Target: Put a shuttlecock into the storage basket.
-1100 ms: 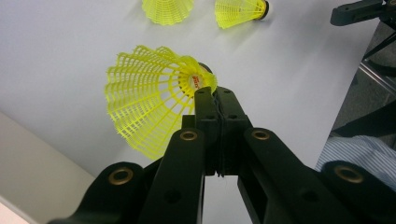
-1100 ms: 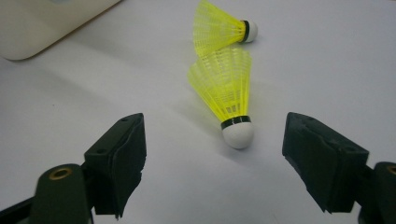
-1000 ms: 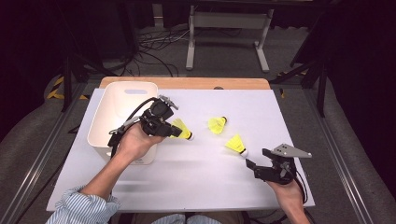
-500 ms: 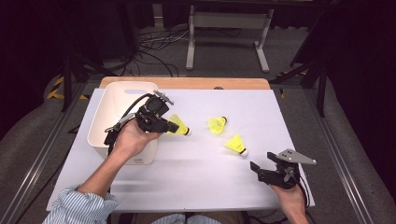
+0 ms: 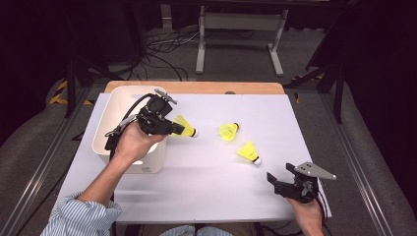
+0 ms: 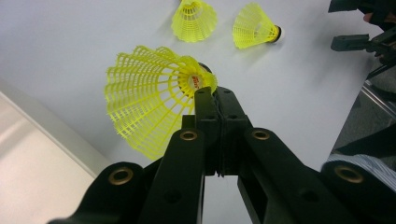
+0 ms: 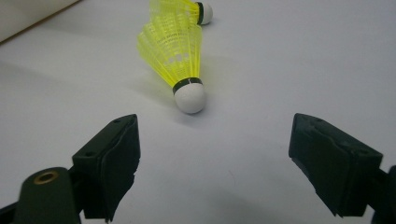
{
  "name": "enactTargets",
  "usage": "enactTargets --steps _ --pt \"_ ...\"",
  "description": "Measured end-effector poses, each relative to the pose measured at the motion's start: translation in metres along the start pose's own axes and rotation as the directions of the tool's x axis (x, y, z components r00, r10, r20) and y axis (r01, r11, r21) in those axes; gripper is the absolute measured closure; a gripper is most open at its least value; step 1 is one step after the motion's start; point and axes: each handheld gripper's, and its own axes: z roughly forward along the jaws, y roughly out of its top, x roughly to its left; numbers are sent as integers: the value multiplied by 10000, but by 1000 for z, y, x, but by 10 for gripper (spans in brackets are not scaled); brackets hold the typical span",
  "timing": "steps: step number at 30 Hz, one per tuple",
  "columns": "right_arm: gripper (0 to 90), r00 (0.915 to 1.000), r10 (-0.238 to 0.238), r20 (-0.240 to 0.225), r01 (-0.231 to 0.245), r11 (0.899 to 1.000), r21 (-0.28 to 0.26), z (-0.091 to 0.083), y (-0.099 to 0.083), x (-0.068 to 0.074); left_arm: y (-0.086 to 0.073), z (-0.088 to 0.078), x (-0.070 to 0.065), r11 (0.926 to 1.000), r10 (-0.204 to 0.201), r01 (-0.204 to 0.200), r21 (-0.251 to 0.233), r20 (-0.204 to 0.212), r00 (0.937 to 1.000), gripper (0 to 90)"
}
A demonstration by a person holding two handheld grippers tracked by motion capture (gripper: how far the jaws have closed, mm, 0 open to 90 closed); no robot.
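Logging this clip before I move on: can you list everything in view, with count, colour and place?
Shuttlecocks: three, yellow with white tips. One is pinched in the left gripper beside the bin; two lie on the sheet, mid-table and nearer the right gripper.
Bin: one, white, at the left of the table.
Sheet: one, white, covering the table.
Table: one, wooden edge showing at the far side.
Stand: one, grey metal, on the floor beyond the table.
Cables: several, black, on the floor behind the table.
Grippers: two, black; the right gripper is open near the table's front right.
Sleeve: striped, on the left forearm.
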Motion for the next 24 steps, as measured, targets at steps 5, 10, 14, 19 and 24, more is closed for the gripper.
enactTargets --steps 5,10,14,19,24 --pt "165 9998 67 160 -66 10000 -48 -1 -4 -4 -1 -5 4 9999 -104 103 -136 -51 9999 895" --pt "163 9993 177 321 -174 9998 -92 -4 -8 -8 -3 -11 9 9989 -344 340 -329 -123 9993 895" --pt "163 9986 300 436 -296 9995 -95 -6 -10 -11 -5 -15 13 9978 -487 481 -450 -126 9987 895" --pt "163 9985 312 457 -308 9995 -89 -5 -11 -10 -6 -19 18 9964 -651 639 -552 -187 9977 895" --pt "163 9984 357 442 -354 9994 -63 -5 -11 -11 -6 -22 21 9956 -727 709 -619 -280 9970 895"
